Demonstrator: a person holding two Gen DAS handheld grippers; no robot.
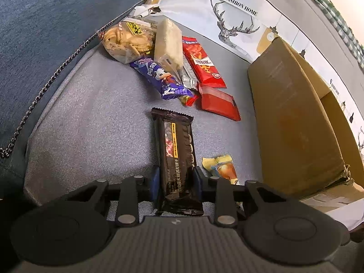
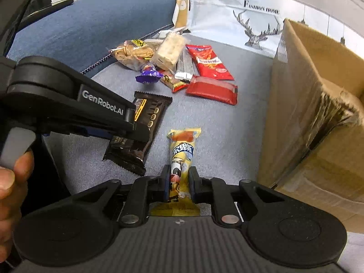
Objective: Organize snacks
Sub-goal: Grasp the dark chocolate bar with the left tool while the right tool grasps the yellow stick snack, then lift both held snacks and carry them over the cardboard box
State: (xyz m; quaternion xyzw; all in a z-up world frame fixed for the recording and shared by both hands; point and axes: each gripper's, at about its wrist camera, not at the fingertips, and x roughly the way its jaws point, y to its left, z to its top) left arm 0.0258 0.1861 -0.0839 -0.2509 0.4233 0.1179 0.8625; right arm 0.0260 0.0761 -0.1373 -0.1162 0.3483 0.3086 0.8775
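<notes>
My left gripper (image 1: 176, 179) is shut on a black cracker packet (image 1: 176, 157), held above the grey sofa seat (image 1: 91, 125); the packet also shows in the right wrist view (image 2: 145, 122). My right gripper (image 2: 179, 182) is shut on a yellow snack packet (image 2: 182, 157), whose tip shows in the left wrist view (image 1: 221, 168). A pile of snacks lies farther back: a biscuit bag (image 1: 125, 41), a pale bar (image 1: 169, 43), a purple packet (image 1: 159, 77) and red packets (image 1: 202, 63).
An open cardboard box (image 1: 293, 118) stands on the right of the seat, also in the right wrist view (image 2: 314, 104). A blue backrest (image 1: 56, 22) with a metal chain (image 1: 45, 86) is at the left. A deer-print cloth (image 1: 227, 11) lies behind.
</notes>
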